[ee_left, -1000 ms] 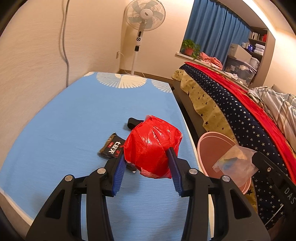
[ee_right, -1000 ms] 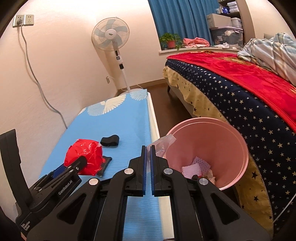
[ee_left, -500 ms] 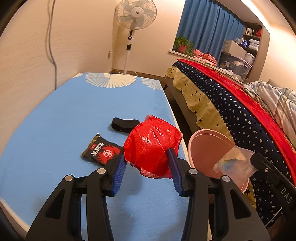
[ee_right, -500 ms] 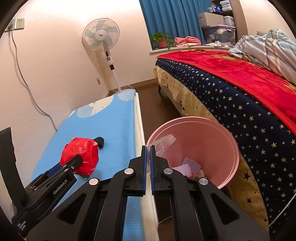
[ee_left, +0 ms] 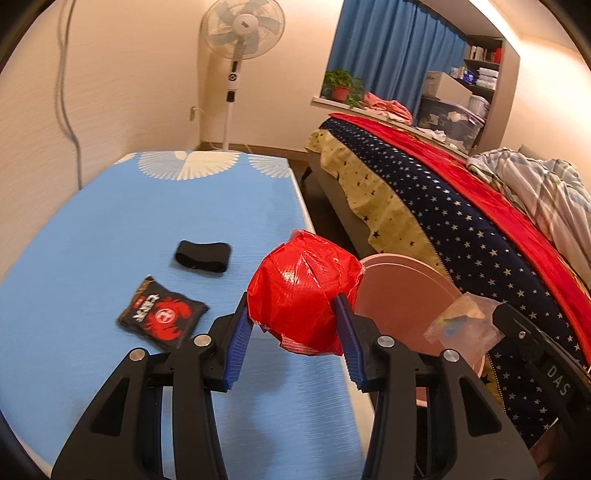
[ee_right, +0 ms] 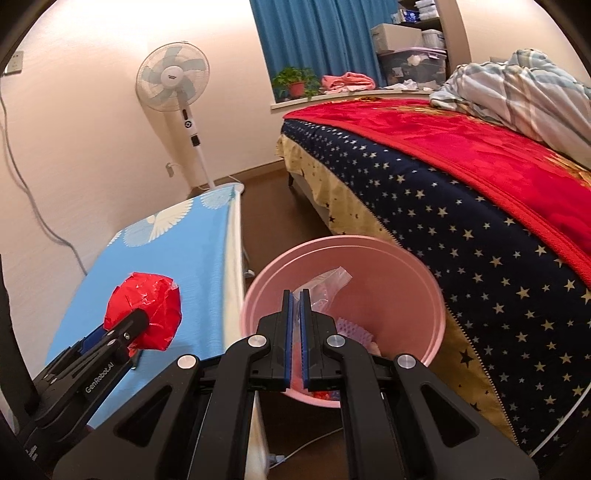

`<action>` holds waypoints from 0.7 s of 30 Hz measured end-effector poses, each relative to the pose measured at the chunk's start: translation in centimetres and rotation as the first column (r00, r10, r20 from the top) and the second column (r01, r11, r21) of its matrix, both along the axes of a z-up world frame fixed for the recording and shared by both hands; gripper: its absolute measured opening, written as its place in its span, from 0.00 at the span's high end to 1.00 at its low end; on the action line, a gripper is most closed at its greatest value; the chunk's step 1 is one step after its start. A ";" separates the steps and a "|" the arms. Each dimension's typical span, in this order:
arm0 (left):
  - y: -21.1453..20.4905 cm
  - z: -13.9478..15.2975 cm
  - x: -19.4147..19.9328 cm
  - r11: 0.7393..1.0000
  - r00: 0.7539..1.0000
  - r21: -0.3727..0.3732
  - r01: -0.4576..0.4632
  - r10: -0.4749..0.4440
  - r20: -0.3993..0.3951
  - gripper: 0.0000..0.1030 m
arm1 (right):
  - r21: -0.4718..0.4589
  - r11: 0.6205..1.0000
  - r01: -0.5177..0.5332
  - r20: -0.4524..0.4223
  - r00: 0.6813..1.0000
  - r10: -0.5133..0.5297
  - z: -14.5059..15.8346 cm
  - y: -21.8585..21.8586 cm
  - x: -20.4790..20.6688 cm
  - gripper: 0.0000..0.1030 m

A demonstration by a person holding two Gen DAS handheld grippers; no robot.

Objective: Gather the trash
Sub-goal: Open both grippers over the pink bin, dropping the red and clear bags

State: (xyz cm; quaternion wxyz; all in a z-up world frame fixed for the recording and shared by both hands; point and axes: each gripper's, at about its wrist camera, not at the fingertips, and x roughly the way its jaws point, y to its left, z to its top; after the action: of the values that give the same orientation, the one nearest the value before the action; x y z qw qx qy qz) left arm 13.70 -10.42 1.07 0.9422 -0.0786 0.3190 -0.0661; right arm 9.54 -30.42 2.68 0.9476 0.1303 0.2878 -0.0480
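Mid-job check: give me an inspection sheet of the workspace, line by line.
Surface: blue mat, white fan print at its far end.
Job's things: red crumpled bag held over the mat's edge; clear plastic bag held over pink bin, which holds some trash; black snack packet on the mat.
Clutter: black band on the mat.
Grippers: left gripper shut on red bag; right gripper shut on clear bag.
Cables: grey cord down the wall.
Surroundings: standing fan, bed, blue curtain.
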 end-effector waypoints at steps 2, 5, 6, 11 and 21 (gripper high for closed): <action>-0.6 -0.1 0.1 1.000 1.000 0.002 0.015 -0.015 0.005 0.57 | 0.002 1.000 0.016 -0.003 1.000 -0.016 -0.2 -0.6 0.2 0.96; -1.5 -0.2 0.5 0.999 0.999 0.001 0.038 -0.038 0.007 0.57 | 0.007 0.999 0.038 -0.008 0.999 -0.038 -0.5 -1.5 0.5 0.96; -1.8 -0.3 0.6 0.999 0.999 0.001 0.045 -0.045 0.008 0.57 | 0.007 0.999 0.042 -0.009 0.999 -0.042 -0.6 -1.6 0.6 0.96; -3.3 -1.0 1.5 0.997 0.997 -0.007 0.074 -0.074 0.003 0.57 | 0.002 0.998 0.060 -0.021 0.998 -0.060 -1.3 -2.0 1.3 0.96; -6.3 -2.7 3.3 0.990 0.991 -0.022 0.136 -0.136 -0.018 0.57 | 0.009 0.989 0.148 -0.051 0.988 -0.147 -2.8 -4.2 2.3 0.96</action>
State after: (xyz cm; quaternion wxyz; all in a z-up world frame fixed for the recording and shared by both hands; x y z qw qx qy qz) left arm 17.04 -16.71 -1.66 0.9315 -0.0671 0.3319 -0.1328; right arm 11.87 -34.64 -0.16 0.9330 0.1562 0.3015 -0.1195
